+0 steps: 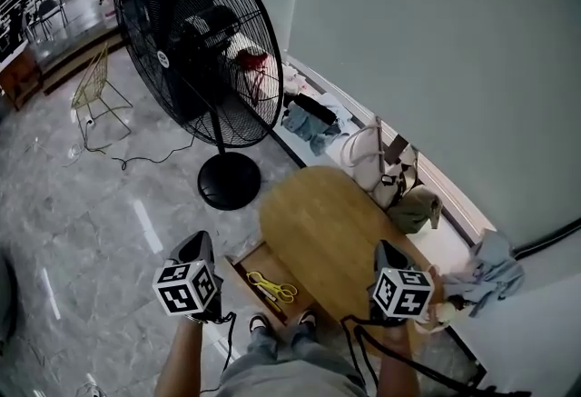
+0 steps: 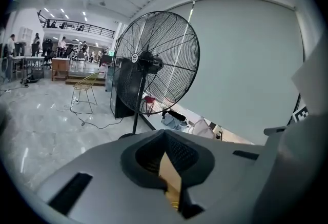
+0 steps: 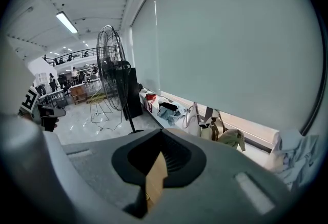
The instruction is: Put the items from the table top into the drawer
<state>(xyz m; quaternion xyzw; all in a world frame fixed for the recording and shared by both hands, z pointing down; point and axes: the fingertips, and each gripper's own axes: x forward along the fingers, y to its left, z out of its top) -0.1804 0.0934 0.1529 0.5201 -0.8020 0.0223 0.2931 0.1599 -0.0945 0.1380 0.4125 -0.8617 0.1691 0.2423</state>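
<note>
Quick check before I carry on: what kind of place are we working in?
Likely a large open workshop or lab hall: a polished stone-look floor, a big industrial pedestal fan, and a railed mezzanine above desks with people in the background.

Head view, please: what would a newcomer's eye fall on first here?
The big black pedestal fan stands on the marble floor at upper left and dominates the frame. Below it, in the middle, lies the oval wooden table top, bare where it shows. An open drawer at its near-left edge holds yellow-handled scissors.
</note>
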